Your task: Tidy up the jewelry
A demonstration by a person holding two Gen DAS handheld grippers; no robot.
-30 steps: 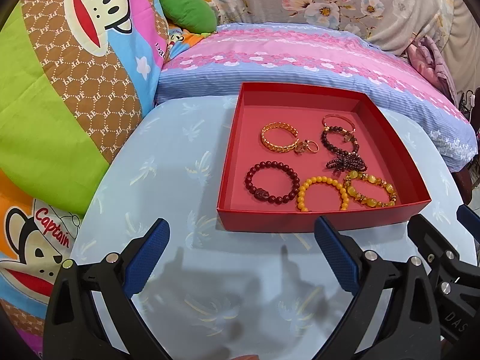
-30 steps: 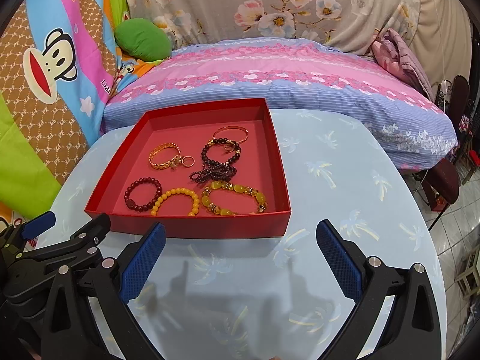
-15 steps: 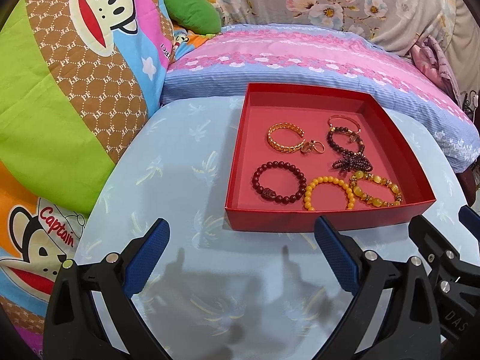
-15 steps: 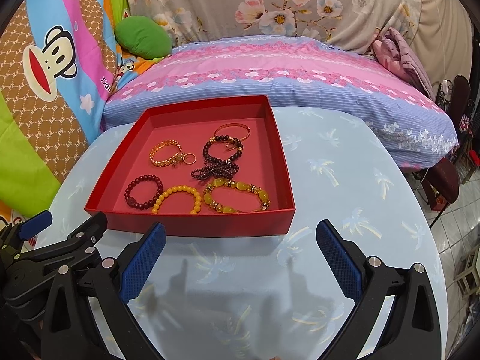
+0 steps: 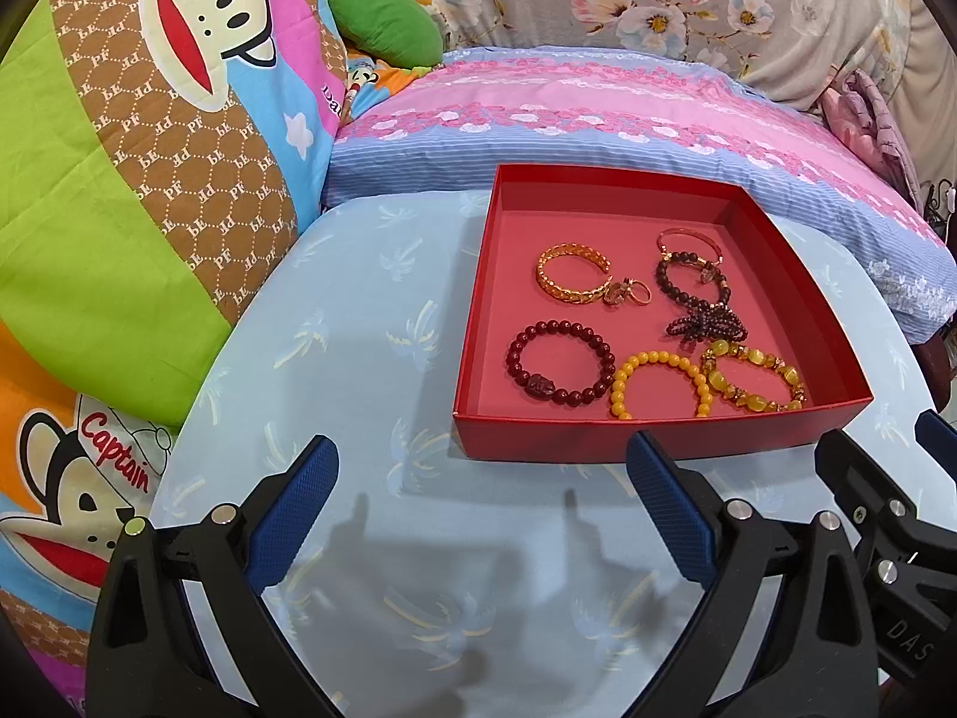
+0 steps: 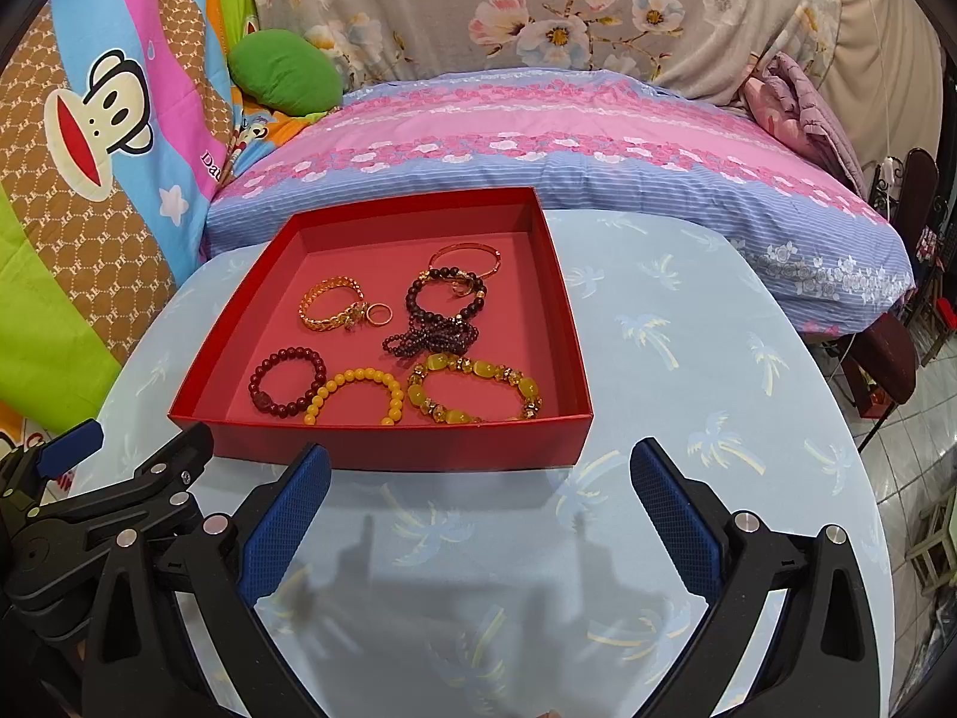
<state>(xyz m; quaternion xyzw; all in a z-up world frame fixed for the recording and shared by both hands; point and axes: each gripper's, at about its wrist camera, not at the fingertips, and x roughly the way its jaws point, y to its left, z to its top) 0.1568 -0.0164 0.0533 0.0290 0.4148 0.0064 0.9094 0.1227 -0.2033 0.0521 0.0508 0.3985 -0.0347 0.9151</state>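
Bracelets in red tray (image 5: 478, 323) (seemingly all loose)

Round table (image 5: 359, 311) under pale blue palm-print cloth, pink-and-blue floral bolster (image 6: 568, 161) behind it, monkey-print bedding (image 5: 149, 149) at left, green cushion (image 6: 281, 72), floral backdrop fabric (image 6: 538, 6)

Open red tray (image 5: 652, 435) on table, seven bracelets (image 5: 561, 365) and rings (image 5: 631, 293) lying flat inside

Left gripper (image 5: 478, 478) held wide apart above blue tablecloth (image 5: 335, 359), empty. Red tray (image 5: 598, 437) just ahead, holding gold bangle (image 5: 571, 278), dark red bead bracelet (image 5: 559, 362), yellow bead bracelet (image 5: 658, 383). Right gripper (image 5: 885, 514) at lower right edge.
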